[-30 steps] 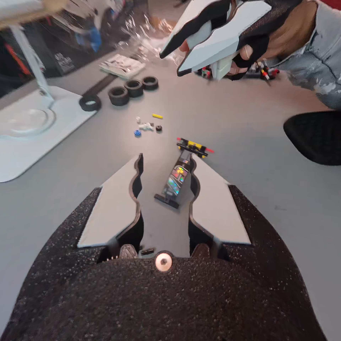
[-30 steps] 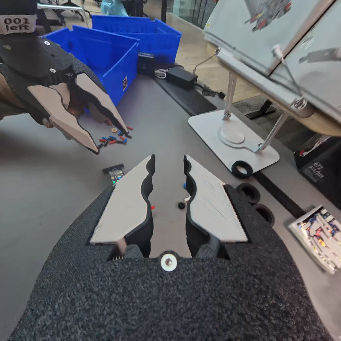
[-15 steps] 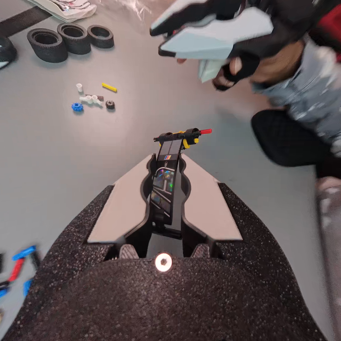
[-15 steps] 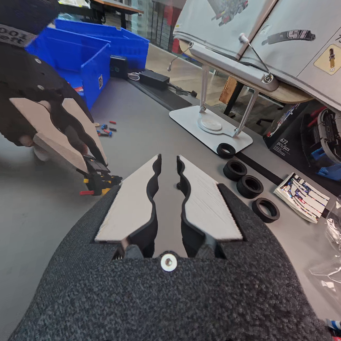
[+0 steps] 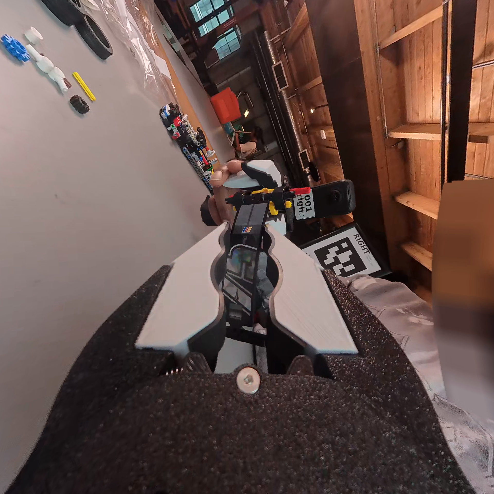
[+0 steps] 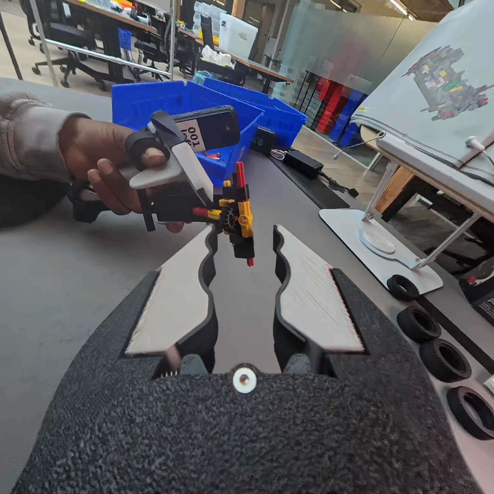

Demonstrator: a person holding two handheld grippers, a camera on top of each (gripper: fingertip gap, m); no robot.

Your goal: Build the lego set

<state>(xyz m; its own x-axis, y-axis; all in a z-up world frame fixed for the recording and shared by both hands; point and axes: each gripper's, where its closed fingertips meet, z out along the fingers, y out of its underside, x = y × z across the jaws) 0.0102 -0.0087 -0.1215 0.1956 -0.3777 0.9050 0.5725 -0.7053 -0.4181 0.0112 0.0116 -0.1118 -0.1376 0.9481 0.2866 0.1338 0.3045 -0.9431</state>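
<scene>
Now | left hand-held gripper (image 5: 247,235) clamps lego assembly (image 5: 247,256) | right hand-held gripper (image 6: 243,232) wide, just below it

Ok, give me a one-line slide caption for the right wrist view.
Open right tool faces the lego subassembly held up by the left tool, above the grey table with loose tyres.

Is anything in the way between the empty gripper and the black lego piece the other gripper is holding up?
Nothing visible. The open right gripper faces the black lego panel with yellow and red pins, clamped in the left gripper, with only air between them.
</scene>
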